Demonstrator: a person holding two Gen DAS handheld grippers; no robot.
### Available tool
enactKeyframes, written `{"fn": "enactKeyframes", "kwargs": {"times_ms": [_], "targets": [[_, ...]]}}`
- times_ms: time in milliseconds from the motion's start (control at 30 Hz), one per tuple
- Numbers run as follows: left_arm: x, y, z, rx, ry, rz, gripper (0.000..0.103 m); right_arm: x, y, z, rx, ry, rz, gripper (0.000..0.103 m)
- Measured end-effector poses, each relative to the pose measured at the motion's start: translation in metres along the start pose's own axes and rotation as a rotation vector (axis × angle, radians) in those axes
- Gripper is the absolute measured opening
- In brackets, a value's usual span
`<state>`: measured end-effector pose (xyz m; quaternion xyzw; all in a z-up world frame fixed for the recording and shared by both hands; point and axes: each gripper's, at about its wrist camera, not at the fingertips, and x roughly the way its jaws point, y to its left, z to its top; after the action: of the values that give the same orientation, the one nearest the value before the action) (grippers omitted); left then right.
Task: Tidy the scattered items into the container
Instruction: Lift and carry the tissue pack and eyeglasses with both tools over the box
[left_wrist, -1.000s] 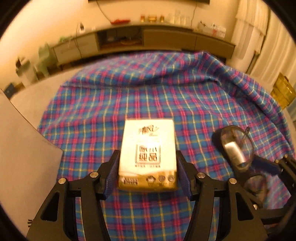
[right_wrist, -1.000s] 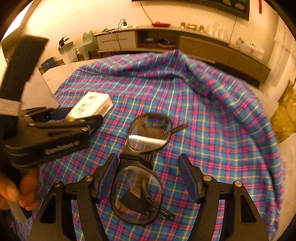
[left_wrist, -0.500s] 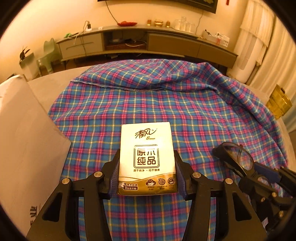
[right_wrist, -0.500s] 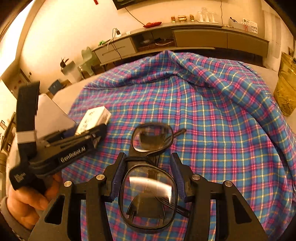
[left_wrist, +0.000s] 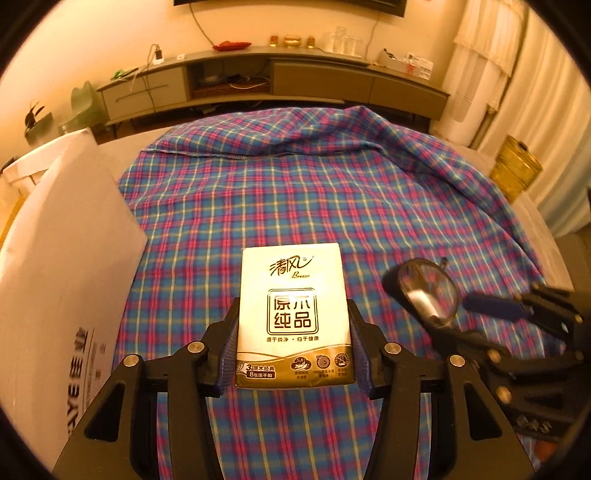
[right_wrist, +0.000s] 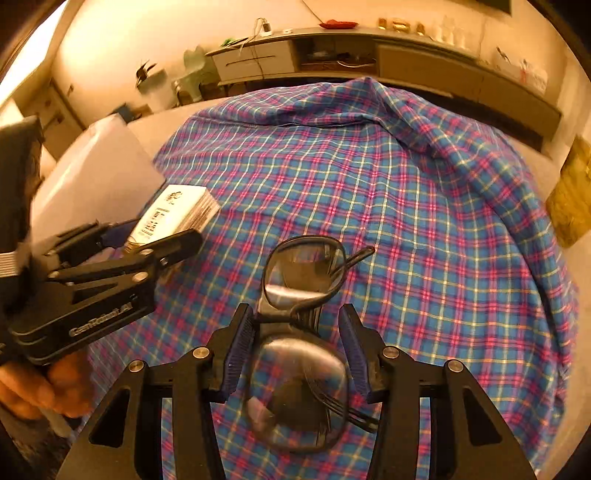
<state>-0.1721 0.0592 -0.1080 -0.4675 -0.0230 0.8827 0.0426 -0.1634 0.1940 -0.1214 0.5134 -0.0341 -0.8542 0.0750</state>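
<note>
right gripper (right_wrist: 295, 354): near centre, jaws closed on the nearer lens of the glasses, pads against its rim
glasses (right_wrist: 304, 271): dark frame, folded, far lens sticking out past the fingertips, above the cloth
left gripper (right_wrist: 147, 236): left side, black, clamped on a tissue pack (right_wrist: 175, 216), a hand (right_wrist: 40, 387) under it
plaid cloth (right_wrist: 424, 236): blue and pink, rumpled at far right
white box (right_wrist: 96, 173): far left, beside the cloth edge
long low cabinet (right_wrist: 406, 62): along far wall

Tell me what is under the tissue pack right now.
The tissue pack, clamped in the left tool, has the plaid cloth below it. The patch straight beneath is covered by the pack, so whether anything lies there cannot be seen.
</note>
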Motion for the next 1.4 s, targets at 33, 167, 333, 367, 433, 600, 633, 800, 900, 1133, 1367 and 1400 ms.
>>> {"fn": "enactKeyframes", "kwargs": {"times_ms": [33, 167, 333, 367, 433, 600, 633, 800, 900, 1133, 1367, 1400], "targets": [[-0.006, -0.001, -0.001, 0.005, -0.006, -0.005, 0.053, 0.0, 0.003, 0.0, -0.011, -0.003, -0.014, 0.052], [-0.027, -0.001, -0.005, 0.017, -0.027, -0.019, 0.053, 0.015, 0.018, 0.0, -0.079, -0.007, -0.066, 0.065], [-0.056, 0.003, -0.008, 0.044, -0.069, -0.01, 0.053, 0.02, 0.023, 0.001, -0.103, 0.0, -0.093, 0.042], [-0.062, 0.004, -0.008, 0.048, -0.08, -0.01, 0.053, 0.016, 0.023, 0.001, -0.096, -0.01, -0.09, 0.041], [-0.071, 0.006, -0.009, 0.056, -0.096, -0.008, 0.053, 0.006, 0.022, 0.003, -0.073, -0.032, -0.072, 0.039], [-0.088, 0.01, -0.013, 0.07, -0.124, 0.003, 0.053, -0.018, 0.031, 0.003, -0.034, -0.089, -0.028, 0.039], [-0.091, 0.011, -0.014, 0.069, -0.127, 0.002, 0.053, -0.02, 0.035, 0.003, -0.03, -0.096, -0.022, 0.038], [-0.107, 0.014, -0.02, 0.07, -0.146, 0.0, 0.053, -0.035, 0.057, -0.002, -0.026, -0.122, 0.017, 0.038], [-0.117, 0.017, -0.023, 0.068, -0.16, -0.004, 0.053, -0.045, 0.069, -0.003, -0.027, -0.141, 0.04, 0.038], [-0.14, 0.029, -0.03, 0.05, -0.19, -0.006, 0.053, -0.073, 0.091, -0.007, -0.03, -0.188, 0.081, 0.038], [-0.165, 0.047, -0.043, 0.021, -0.225, -0.018, 0.053, -0.096, 0.11, -0.01, -0.037, -0.228, 0.106, 0.038], [-0.17, 0.05, -0.046, 0.014, -0.229, -0.02, 0.053, -0.098, 0.113, -0.01, -0.038, -0.23, 0.111, 0.038]]}}
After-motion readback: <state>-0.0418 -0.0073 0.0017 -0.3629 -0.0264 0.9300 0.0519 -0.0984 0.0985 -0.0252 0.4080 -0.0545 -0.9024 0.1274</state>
